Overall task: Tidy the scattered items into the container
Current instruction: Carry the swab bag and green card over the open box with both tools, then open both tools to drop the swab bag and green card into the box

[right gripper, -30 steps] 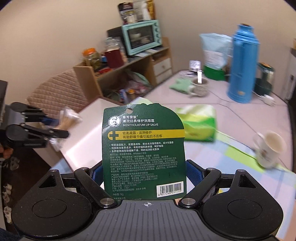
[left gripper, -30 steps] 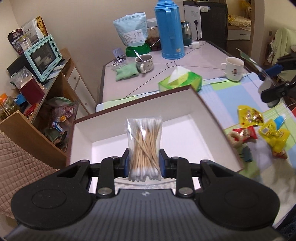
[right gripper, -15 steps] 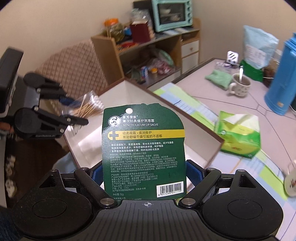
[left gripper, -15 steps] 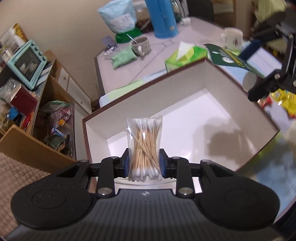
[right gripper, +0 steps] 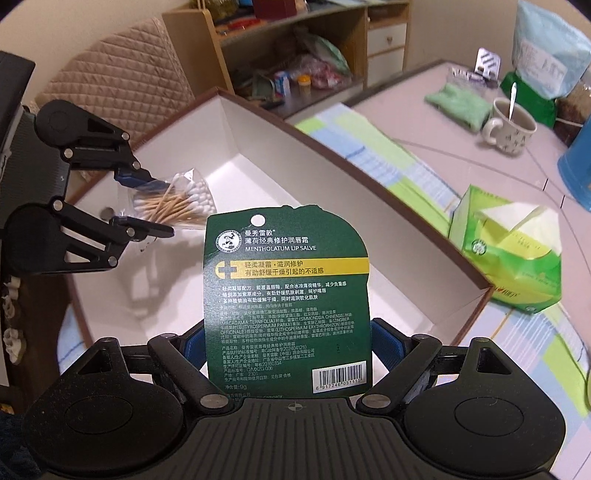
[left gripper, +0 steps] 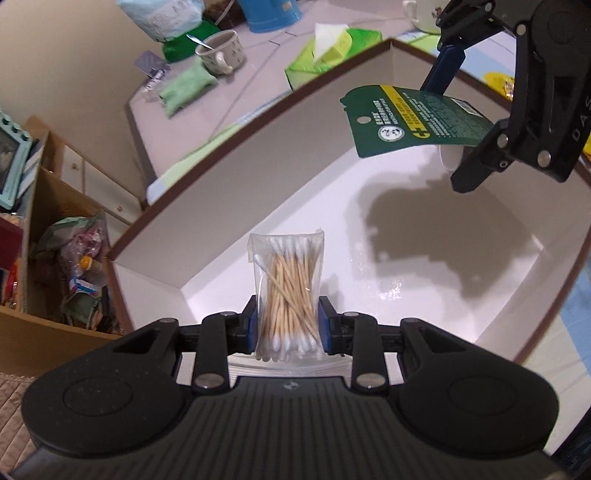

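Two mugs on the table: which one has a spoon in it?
The grey patterned mug beside the folded green cloth has the metal spoon standing in it. The white mug near the far edge shows none.

A clear plastic bag of wooden-stemmed cotton swabs [left gripper: 287,291] stands upright, pinched between the blue pads of the left claw [left gripper: 287,325] over the near corner of the white-lined, brown-edged cardboard box [left gripper: 229,173]. A dark green cardboard lip salve blister card [right gripper: 287,306] with a yellow band and barcode is gripped at its lower edge by the right claw [right gripper: 288,343], held above the box's bare white floor.
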Available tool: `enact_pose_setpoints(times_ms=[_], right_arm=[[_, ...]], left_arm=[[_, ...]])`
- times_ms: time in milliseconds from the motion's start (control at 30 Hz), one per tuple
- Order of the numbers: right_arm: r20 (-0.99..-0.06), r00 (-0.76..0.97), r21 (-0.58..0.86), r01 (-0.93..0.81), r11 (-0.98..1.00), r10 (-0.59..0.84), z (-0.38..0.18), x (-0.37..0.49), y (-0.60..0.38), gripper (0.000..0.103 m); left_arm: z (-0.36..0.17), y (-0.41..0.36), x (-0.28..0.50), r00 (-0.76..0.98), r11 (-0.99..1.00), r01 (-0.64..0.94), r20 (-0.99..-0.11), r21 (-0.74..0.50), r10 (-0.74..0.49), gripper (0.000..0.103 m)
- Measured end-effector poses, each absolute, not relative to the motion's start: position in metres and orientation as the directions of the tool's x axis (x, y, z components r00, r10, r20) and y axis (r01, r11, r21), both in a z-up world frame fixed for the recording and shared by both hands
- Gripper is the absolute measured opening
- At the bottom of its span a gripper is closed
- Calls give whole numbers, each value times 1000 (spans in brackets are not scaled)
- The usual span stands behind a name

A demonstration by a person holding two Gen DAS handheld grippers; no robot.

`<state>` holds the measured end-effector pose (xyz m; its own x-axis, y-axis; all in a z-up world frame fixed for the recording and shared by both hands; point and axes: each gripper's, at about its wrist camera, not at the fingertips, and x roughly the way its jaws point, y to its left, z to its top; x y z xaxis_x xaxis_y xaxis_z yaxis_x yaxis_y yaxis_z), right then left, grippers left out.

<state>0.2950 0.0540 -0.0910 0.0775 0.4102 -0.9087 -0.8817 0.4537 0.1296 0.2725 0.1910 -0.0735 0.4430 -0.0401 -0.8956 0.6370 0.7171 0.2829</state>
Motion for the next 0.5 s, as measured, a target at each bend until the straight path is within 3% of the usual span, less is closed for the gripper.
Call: enact_pose_setpoints(times_ms=[500], right_arm=[[-922,129,42,-903,428,364,-109,294,72,86]], left_arm=[[-118,197,301,351,739,637,-936,221,-24,28]])
